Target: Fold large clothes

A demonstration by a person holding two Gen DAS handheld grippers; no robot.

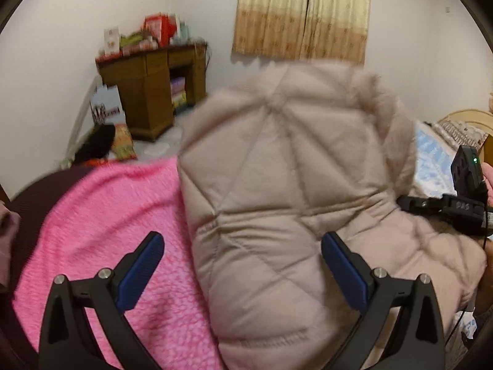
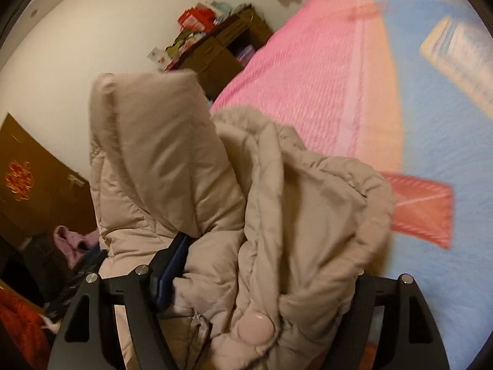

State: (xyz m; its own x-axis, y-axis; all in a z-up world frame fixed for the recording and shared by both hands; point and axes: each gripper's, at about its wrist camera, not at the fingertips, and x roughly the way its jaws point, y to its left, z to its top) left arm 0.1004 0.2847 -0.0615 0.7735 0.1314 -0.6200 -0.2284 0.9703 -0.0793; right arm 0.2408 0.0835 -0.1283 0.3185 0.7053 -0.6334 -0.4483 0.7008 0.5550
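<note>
Left gripper point(image 1: 242, 265) wide; right gripper point(image 2: 265, 280) grips quilted (puffy) beige coat point(image 2: 308, 215).

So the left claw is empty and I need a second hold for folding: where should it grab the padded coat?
Probably the quilted panel below the hood, on the coat right between the open left claw's fingers. Come straight forward and pinch a stitched seam ridge; the puffy fabric bunches there. The right claw appears wrapped in bunched coat at the far side.
</note>
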